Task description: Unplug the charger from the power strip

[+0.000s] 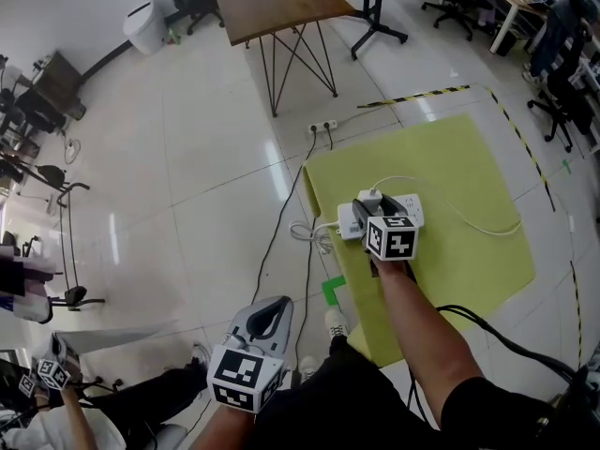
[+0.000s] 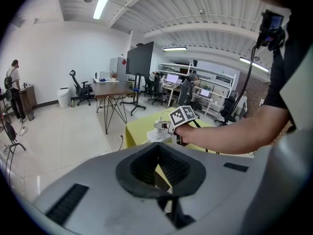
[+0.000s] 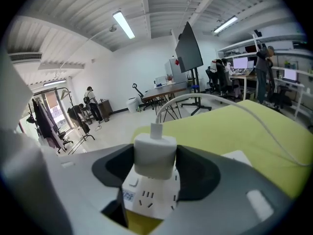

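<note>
Lit brightly and evenly from ceiling tubes (image 2: 102, 3). Throws only faint, soft shadows. Glares in pale streaks on the glossy floor (image 1: 187, 139). Bends strongly toward the edges of both gripper views, with black corners. Goes slightly soft in the close foreground; reads sharp farther off.

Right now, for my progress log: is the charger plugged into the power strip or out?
Plugged in. The right gripper view shows the white charger seated upright on the power strip, no gap beneath.
</note>
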{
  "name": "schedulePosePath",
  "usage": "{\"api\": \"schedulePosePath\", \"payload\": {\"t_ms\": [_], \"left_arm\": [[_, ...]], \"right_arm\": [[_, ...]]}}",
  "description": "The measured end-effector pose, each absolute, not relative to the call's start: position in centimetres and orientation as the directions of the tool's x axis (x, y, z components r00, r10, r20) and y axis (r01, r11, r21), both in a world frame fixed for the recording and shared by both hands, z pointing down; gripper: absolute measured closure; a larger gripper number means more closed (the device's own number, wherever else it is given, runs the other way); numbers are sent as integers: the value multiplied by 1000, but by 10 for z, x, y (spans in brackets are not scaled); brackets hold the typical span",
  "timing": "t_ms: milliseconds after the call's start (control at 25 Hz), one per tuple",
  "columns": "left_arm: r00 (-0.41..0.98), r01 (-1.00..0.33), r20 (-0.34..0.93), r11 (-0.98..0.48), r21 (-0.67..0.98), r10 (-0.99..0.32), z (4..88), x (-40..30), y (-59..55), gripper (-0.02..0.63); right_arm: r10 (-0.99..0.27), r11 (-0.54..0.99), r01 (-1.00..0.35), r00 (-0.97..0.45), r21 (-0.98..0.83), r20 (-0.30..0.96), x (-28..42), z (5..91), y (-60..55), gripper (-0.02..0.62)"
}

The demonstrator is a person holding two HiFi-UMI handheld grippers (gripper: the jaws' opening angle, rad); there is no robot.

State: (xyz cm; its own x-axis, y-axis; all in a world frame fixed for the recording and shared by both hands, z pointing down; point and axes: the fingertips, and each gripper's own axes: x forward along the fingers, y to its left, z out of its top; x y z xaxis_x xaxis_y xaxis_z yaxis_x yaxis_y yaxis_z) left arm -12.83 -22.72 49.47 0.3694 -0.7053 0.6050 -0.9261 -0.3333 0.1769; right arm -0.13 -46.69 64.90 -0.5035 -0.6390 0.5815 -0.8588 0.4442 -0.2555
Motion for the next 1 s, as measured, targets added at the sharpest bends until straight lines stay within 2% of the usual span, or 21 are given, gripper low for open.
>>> {"api": "schedulePosePath", "payload": {"t_ms": [280,520,800,1000], "left_arm": [[372,-925,595,-337,175,-712,492,-128,-227,600],[374,-924,588,-339,176,-717,490,-130,-222,600],[381,-923,570,-336,187,-728,487,-131,-221,600],[417,-908,539,-362,211,-732,482,-126,-218,600]], "right_arm": [[-639,437,-860,-503,-263,583,2,646,-465,339],[-659,493,-853,-495,-172,566,-4,632,-465,348],[-653,502,-838,-529,-213,542,3,604,-449,349],[-582,520,-804,-581,-289,569,16,597,-399,350]]}}
